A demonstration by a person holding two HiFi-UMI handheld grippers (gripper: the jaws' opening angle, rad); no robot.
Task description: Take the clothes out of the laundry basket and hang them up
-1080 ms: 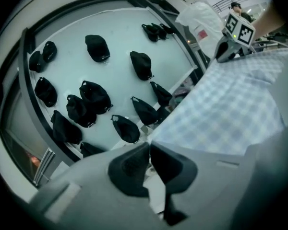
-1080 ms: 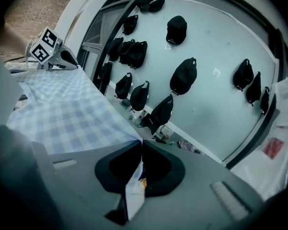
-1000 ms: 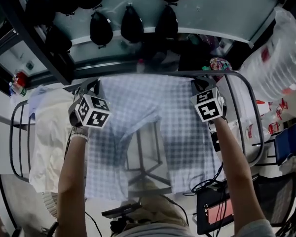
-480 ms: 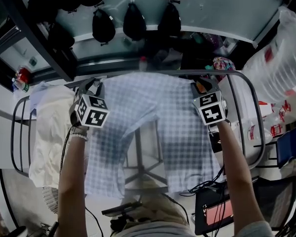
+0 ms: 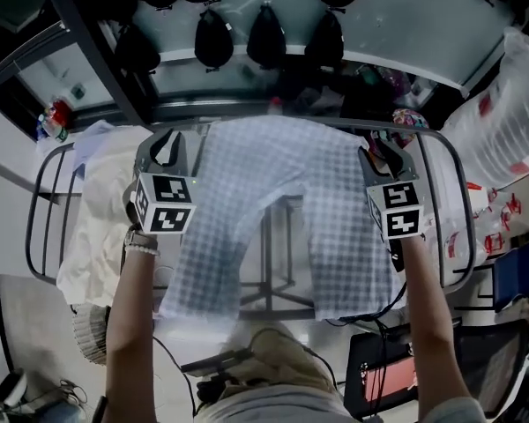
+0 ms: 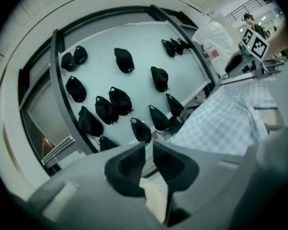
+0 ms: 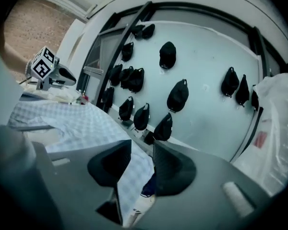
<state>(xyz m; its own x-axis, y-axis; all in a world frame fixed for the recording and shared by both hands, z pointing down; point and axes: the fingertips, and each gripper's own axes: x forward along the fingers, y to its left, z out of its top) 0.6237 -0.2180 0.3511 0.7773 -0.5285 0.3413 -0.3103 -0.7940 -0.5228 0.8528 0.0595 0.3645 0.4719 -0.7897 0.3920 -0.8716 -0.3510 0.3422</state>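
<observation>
A: Where was the checked shirt [image 5: 264,192]?
B: Draped over the drying rack [image 5: 452,161], spread wide, presumably to air. Cream garment [image 5: 97,227] hung just left of it.
A: Grippers?
B: Both released, one at each far corner. Left gripper [image 5: 167,141] jaws had just been narrowing, right gripper [image 5: 388,152] jaws widening. Nothing pinched in either.
</observation>
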